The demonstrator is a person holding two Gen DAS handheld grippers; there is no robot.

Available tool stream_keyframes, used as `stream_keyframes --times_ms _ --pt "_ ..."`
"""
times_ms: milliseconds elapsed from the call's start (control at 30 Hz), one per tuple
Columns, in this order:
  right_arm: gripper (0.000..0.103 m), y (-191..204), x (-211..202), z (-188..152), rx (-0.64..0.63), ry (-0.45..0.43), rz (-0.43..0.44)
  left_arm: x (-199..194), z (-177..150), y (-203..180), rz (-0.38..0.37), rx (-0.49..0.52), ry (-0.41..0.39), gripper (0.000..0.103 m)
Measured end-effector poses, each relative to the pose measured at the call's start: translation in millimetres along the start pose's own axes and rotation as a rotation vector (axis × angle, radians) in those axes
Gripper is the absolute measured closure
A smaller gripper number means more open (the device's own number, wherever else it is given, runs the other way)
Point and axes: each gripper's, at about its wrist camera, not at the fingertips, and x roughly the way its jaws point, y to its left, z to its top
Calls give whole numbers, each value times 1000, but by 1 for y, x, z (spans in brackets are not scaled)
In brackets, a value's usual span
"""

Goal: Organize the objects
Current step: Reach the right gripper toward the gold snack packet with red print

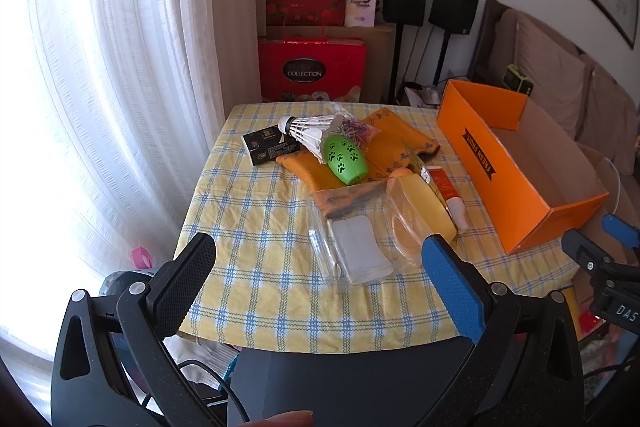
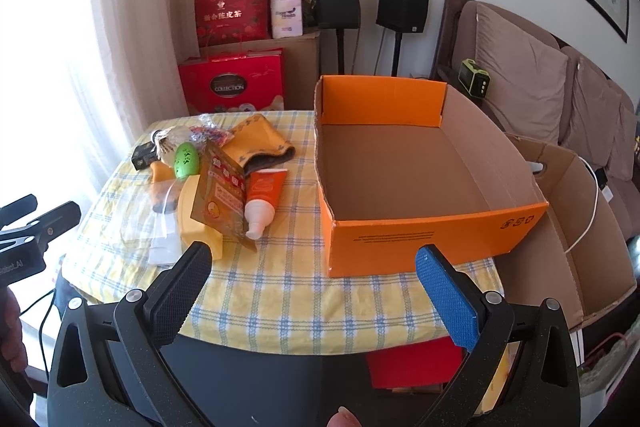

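Stage: start of sorting, by judgement; nothing gripped, nothing in the box
Left gripper [image 1: 318, 259]: jaws spread wide, empty, hovering over the near table edge, tilted down toward the pile
Right gripper [image 2: 314, 267]: jaws spread wide, empty, aimed at the near wall of the orange box [image 2: 436, 235]
Box: open top, bare inside, on the right part of the checked tablecloth [image 1: 248, 227]; just beside the pile, not touching it
Pile: clustered left of the box; clear plastic pack [image 1: 352, 247] nearest the left gripper, yellow container [image 1: 424, 203] touching it, orange tube [image 1: 448, 195] beside that, green paw-print egg [image 1: 346, 157] and shuttlecocks [image 1: 306, 133] further back on the yellow cloth [image 1: 384, 143]
Key relation: clear pack straight ahead of the left jaws, slightly right of centre; long axis roughly along the line of approach
Nearer hand: left for the pack; right for the tube, cap end toward it
Likely next: left closes on the pack, carries it rightward to the box
Risk: thin slippery film; container could get dragged
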Motion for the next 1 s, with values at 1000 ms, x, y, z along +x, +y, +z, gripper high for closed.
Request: stream_keyframes --times_ms 1000 --pt "19 21 16 1 -37 22 163 20 18 15 -181 -28 1 2"
